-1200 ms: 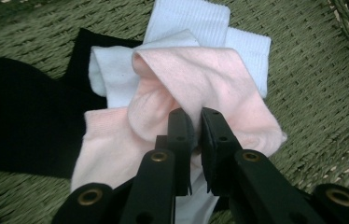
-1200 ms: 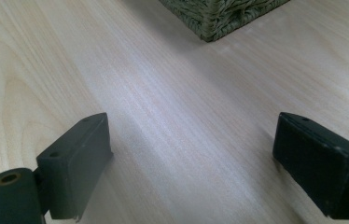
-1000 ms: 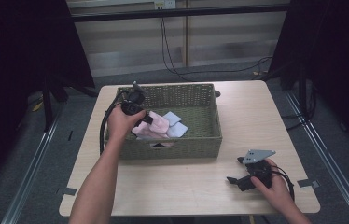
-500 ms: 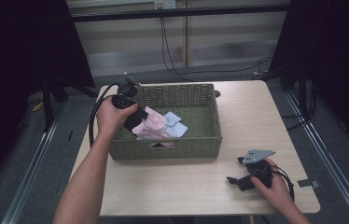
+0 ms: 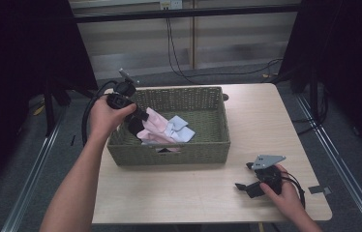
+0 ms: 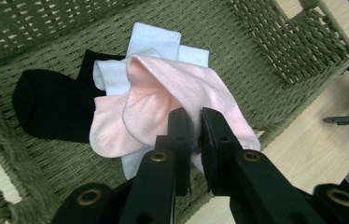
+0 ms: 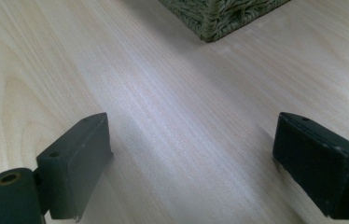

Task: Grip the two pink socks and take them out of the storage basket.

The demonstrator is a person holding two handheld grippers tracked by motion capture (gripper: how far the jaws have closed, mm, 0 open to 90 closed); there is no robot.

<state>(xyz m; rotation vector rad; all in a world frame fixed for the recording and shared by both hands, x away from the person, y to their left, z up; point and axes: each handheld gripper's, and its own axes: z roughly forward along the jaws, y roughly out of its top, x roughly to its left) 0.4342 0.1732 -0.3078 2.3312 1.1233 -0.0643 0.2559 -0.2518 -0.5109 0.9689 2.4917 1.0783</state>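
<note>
Between left gripper (image 6: 196, 126) jaws, pink sock (image 6: 163, 100)

In the basket (image 6: 280, 70), the pink sock (image 6: 182, 93) is covering most of the white sock (image 6: 156, 42) and part of the black sock (image 6: 51, 109). The left hand-held gripper (image 6: 197, 122) is hiding the pink sock's lower edge.
</note>
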